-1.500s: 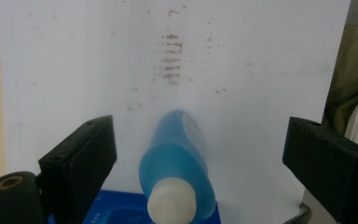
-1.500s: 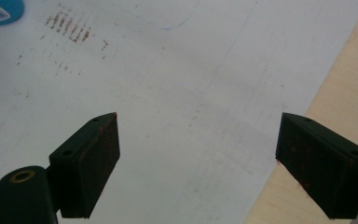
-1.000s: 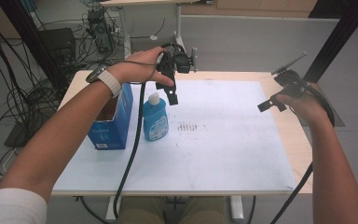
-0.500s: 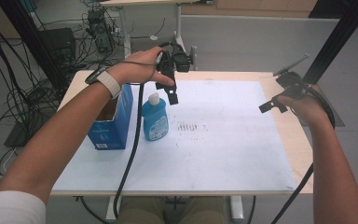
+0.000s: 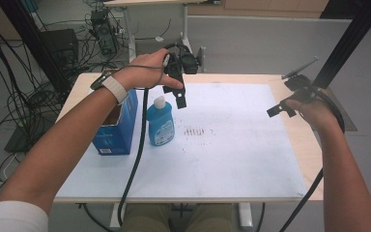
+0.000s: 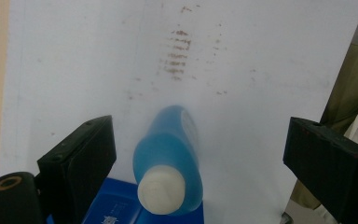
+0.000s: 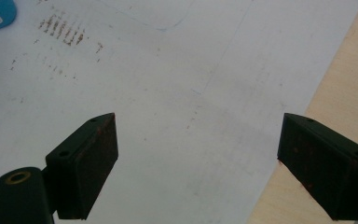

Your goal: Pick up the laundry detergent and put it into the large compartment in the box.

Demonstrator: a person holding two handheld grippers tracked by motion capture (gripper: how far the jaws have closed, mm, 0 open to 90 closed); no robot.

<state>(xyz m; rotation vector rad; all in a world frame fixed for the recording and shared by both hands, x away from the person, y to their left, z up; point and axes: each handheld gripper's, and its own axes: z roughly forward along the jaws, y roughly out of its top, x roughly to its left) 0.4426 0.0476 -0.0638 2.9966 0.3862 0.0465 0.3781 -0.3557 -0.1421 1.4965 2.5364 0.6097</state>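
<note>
Partly hidden: lower half of blue bottle blurred and cut off at the bottom edge in the left gripper view; label print unreadable.
Cut off: blue box partly behind the left forearm in the high view; printed text too small to read.
Bottle look: translucent blue body, white cap, pale label on the front; upright.
Bottle place: on the white sheet over the desk, just beside the blue box, near brown smudges.
Left tongs: held above the bottle, pointing down, jaws wide apart, nothing gripped.
Right tongs: over the sheet's right edge, well apart from the bottle, jaws spread wide, nothing between them.
</note>
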